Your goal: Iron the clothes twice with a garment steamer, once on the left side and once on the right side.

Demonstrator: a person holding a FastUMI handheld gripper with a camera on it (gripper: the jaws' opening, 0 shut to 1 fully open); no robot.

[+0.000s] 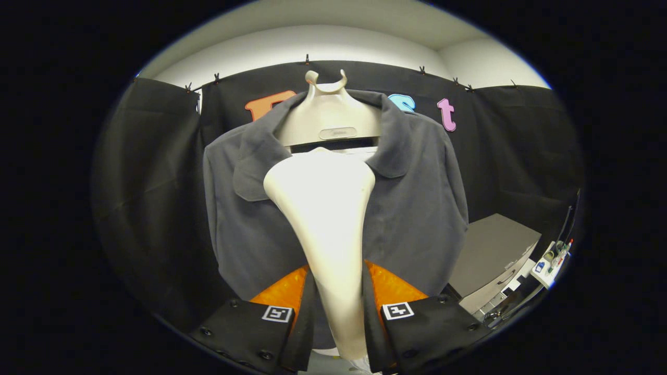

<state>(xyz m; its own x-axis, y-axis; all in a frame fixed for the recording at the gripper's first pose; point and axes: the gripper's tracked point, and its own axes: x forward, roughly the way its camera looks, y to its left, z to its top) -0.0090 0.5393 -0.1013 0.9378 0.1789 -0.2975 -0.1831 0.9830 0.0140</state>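
Item: gripper (338, 307), fingers clamped on the cream garment steamer (325, 208), its head raised at the open centre of the grey jacket (417, 208) on the hanger (328, 117). Passes completed: cannot tell; neither front panel is touched now.

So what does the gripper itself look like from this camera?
The gripper has two broad, flat finger housings, one on each side. Each is angular and wedge-shaped, with small round screw heads along its outer edges, and each carries a square black-and-white tag marker on top near its inner edge. No cables, hand or sleeve visible.
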